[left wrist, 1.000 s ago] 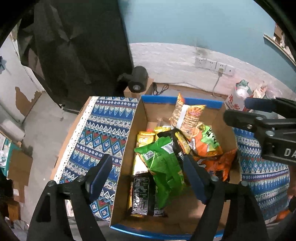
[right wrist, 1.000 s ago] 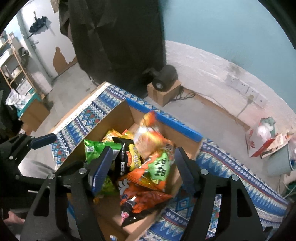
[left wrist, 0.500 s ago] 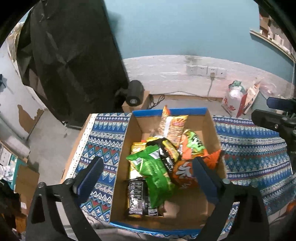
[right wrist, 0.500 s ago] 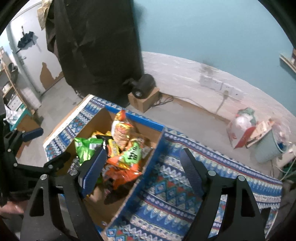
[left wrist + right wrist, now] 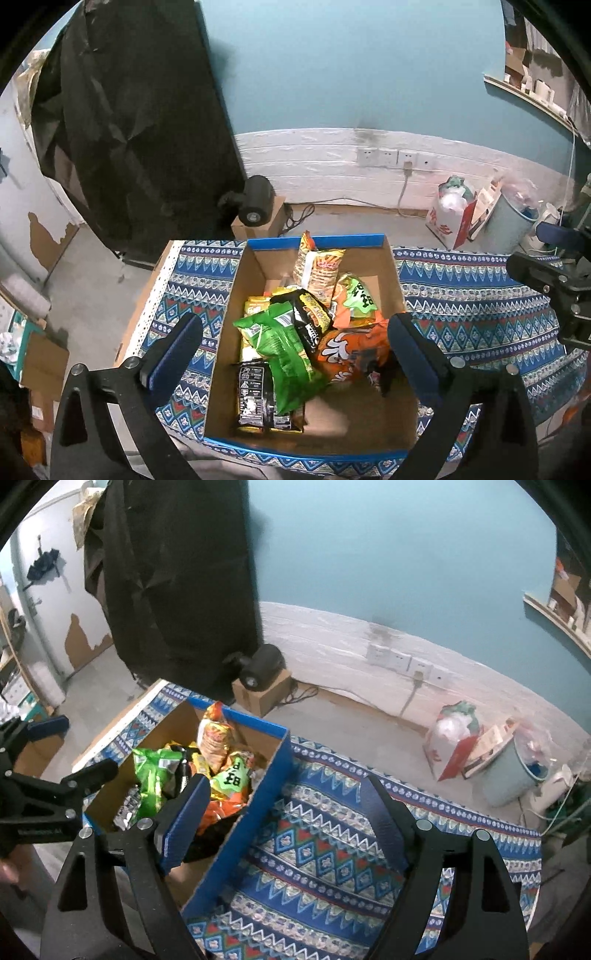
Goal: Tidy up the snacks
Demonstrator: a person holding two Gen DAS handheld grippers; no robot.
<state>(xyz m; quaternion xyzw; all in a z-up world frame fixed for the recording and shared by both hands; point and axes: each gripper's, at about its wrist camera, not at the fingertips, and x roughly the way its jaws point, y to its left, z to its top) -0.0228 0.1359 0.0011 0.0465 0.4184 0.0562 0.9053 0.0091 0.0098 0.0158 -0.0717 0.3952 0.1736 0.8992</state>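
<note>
Snack packets (image 5: 295, 332) were seen heaped in the cardboard box (image 5: 229, 332) on the patterned cloth (image 5: 332, 842). The left gripper (image 5: 295, 343) and right gripper (image 5: 284, 812) were held wide open, empty; a pick was judged next.

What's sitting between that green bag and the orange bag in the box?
In the left wrist view, a black-and-yellow snack bag lies wedged between the green bag and the orange bag, inside the cardboard box.

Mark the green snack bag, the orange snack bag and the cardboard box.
green snack bag (image 5: 284, 343): left wrist view, middle of its front.
orange snack bag (image 5: 347, 350): left wrist view, white print on its face.
cardboard box (image 5: 229, 354): left wrist view, inner left wall.
</note>
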